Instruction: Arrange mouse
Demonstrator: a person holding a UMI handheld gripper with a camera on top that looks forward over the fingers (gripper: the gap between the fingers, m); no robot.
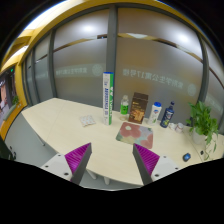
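Note:
A small pale object (87,120), which looks like the mouse, lies on the beige table (60,125), left of a colourful floral mouse mat (134,132). My gripper (110,165) is open and empty. Its magenta pads (76,157) stand wide apart, well above and short of the table's near edge. The mouse and mat lie far beyond the fingers.
Behind the mat stand a tall green-and-white box (107,90), a green bottle (124,105), a brown box (138,107), a white-and-blue bottle (155,112) and a dark bottle (167,115). A potted plant (203,120) is at the right end and a screen (5,95) at far left.

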